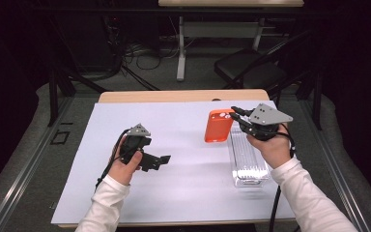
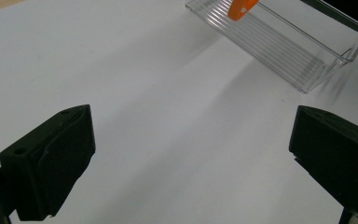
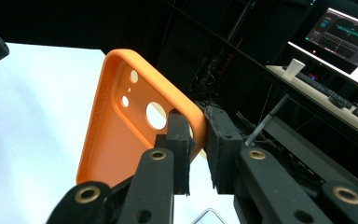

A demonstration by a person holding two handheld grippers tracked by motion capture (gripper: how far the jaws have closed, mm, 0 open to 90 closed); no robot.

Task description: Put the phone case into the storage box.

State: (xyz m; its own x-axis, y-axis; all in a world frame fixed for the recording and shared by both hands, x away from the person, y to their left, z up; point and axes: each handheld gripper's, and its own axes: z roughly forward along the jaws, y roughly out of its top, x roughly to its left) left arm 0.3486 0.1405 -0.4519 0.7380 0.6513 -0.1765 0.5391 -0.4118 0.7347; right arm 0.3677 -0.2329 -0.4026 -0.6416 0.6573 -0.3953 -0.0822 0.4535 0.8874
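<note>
The left gripper (image 1: pixel 155 161) hovers over the white sheet (image 1: pixel 183 159), jaws spread and empty, well apart from the work. Farther off, the right gripper (image 1: pixel 235 117) pinches the orange phone case (image 1: pixel 219 125) by one top edge, its long axis hanging roughly vertical, probably just left of the clear tray (image 1: pixel 248 162).

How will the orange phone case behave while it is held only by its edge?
The case is a thin open shell, so it is probably light and may flex. The right gripper pinches only its rim, so it could swing or slip.
</note>
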